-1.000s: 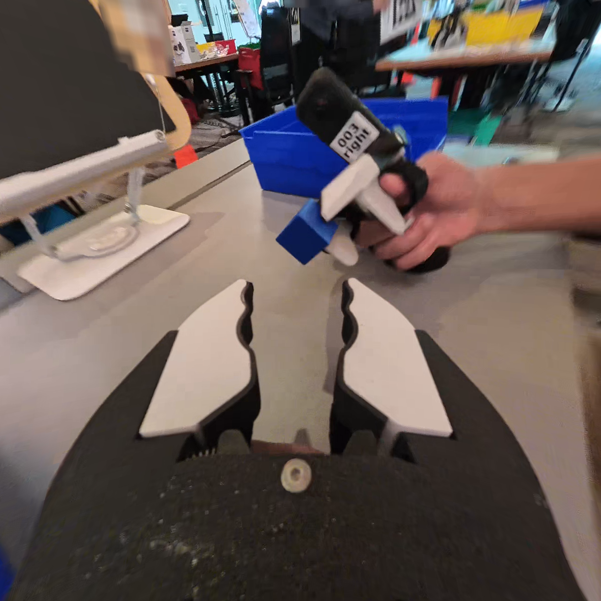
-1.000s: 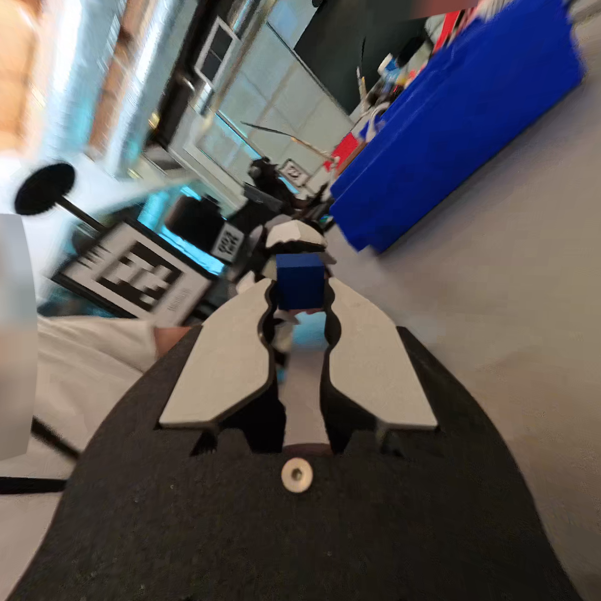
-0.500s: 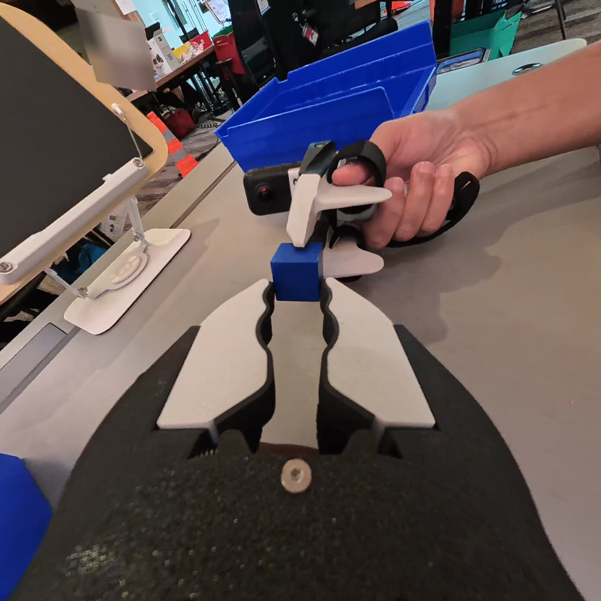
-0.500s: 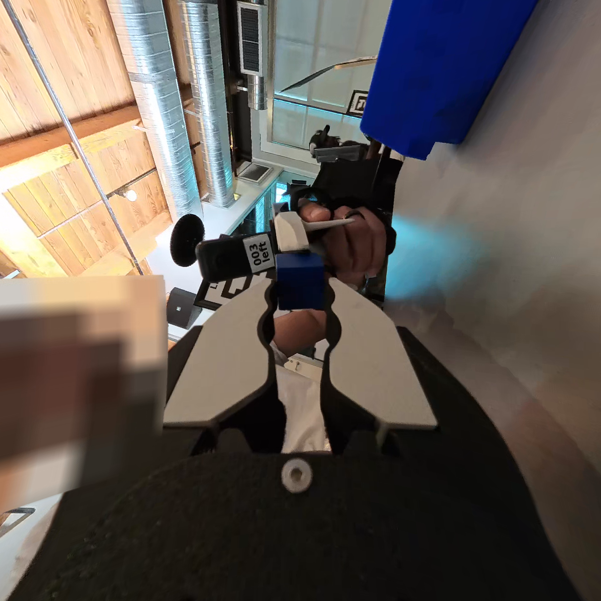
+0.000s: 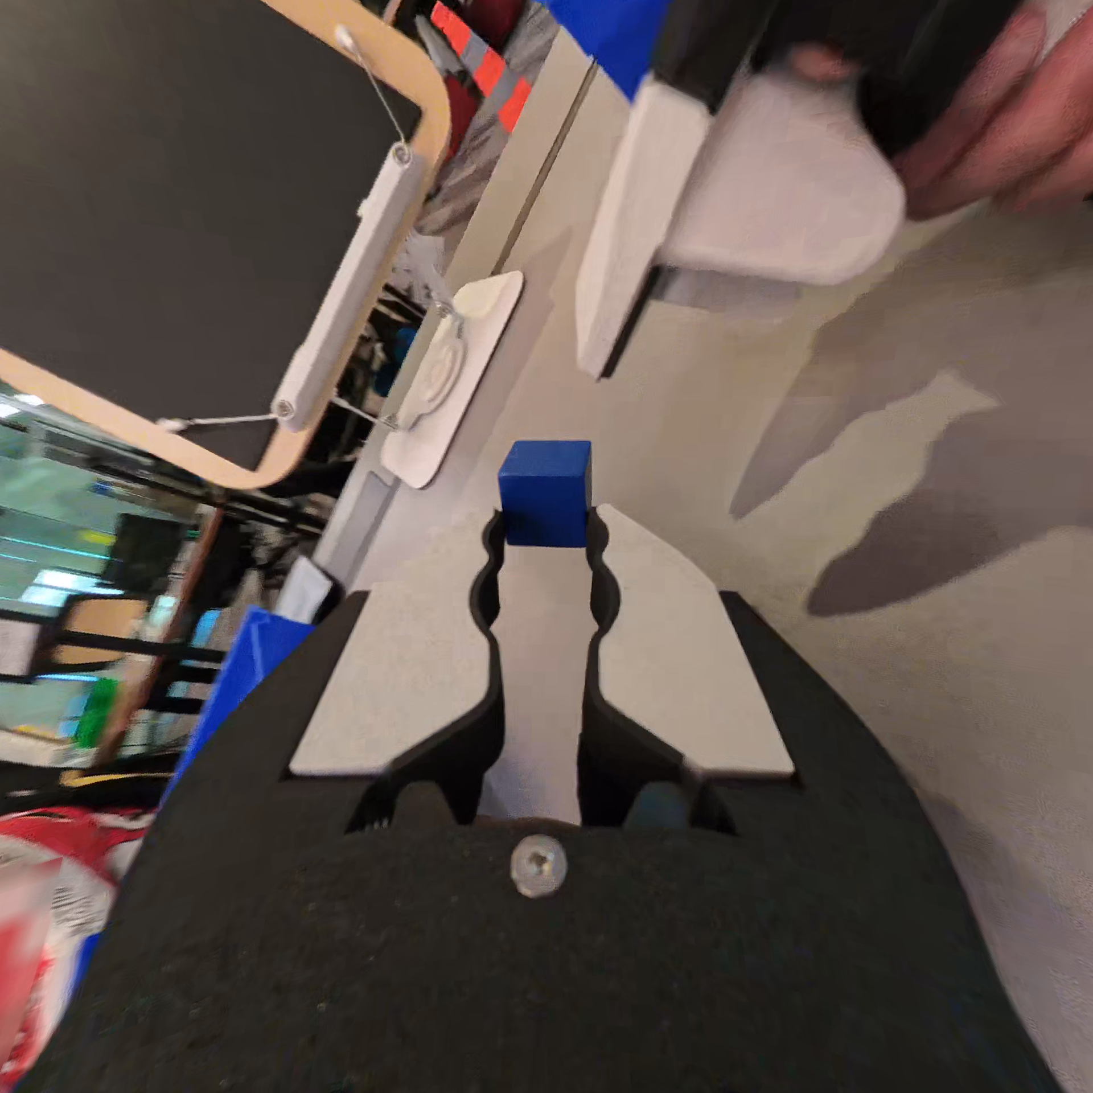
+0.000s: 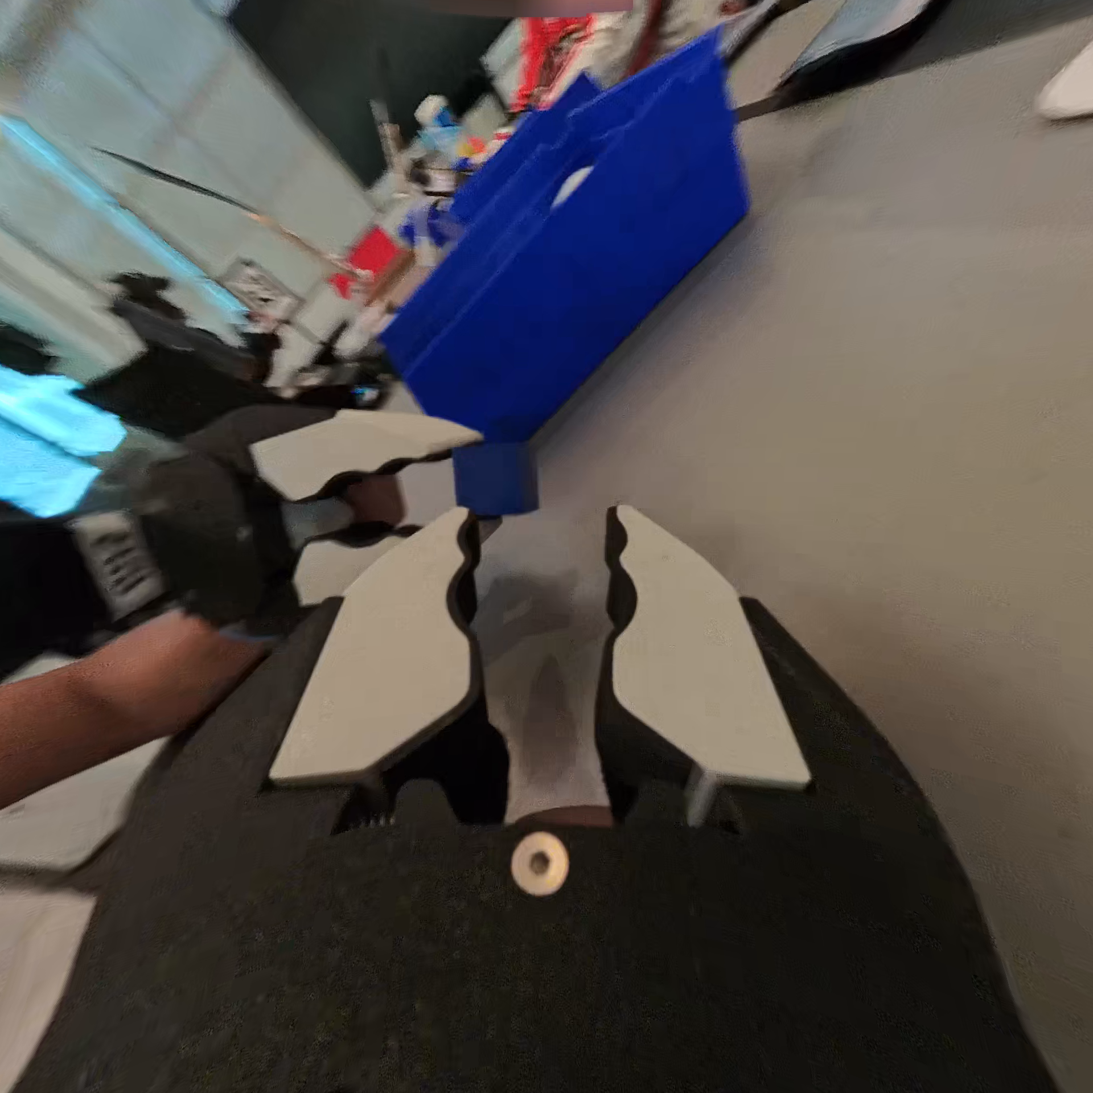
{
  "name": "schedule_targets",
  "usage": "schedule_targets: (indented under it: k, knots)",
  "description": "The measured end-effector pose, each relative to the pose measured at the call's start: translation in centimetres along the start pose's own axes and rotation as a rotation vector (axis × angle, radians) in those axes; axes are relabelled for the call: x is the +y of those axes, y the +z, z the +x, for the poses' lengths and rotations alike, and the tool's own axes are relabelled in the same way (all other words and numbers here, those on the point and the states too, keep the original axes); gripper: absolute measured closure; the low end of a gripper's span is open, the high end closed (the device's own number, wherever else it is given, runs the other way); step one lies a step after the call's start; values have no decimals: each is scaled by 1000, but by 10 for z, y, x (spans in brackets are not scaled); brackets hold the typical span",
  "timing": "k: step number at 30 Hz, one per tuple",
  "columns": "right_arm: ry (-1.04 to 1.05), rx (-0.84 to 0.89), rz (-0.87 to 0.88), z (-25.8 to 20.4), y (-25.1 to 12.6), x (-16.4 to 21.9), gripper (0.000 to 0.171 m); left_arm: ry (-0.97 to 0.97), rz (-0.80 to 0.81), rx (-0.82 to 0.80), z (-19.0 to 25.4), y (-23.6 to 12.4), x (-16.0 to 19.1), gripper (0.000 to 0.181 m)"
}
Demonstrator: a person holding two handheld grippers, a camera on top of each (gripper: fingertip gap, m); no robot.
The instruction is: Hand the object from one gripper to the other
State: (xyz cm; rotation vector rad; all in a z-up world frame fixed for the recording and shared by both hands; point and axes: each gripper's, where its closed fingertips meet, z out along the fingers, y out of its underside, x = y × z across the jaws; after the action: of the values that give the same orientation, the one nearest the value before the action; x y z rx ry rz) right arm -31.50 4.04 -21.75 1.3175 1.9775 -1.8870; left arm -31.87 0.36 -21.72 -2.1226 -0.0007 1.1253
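Pinching the blue cube (image 5: 545,494) only at the tips of your left gripper (image 5: 544,523), with your right gripper (image 6: 541,520) spread and empty just beside it, you are risking a slip if either tool is bumping the other.

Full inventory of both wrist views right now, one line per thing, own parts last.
blue cube: 1, blue, clamped between the left hand-held gripper's fingertips, above the table
blue bin: 1, blue, on the table beyond the cube in the right wrist view
tablet: 1, dark screen with tan edge, on a white stand at the table's edge
stand base: 1, white, flat on the table
table: 1, grey, under both grippers
left hand-held gripper: 1, black with white fingers, shut on the cube
right hand-held gripper: 1, black with white fingers, open, empty
hand: 1, holding the right hand-held gripper, blurred
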Motion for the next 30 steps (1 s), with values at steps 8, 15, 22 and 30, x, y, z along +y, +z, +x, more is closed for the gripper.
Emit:
schedule_targets:
  k: [8,15,22,30]
  knots:
    - [-121,78,-60,-12,17,18,145,110,-24,-8,16,3,-7,155]
    - [-51,-13,-80,-7,10,18,145,-184,38,122,16,-1,-12,150]
    - [32,-304,38,-26,-8,0,145,-869,247,408,3,-9,-28,143]
    - [23,-438,86,-52,-10,-3,145,-1223,462,669,-9,-23,-49,142]
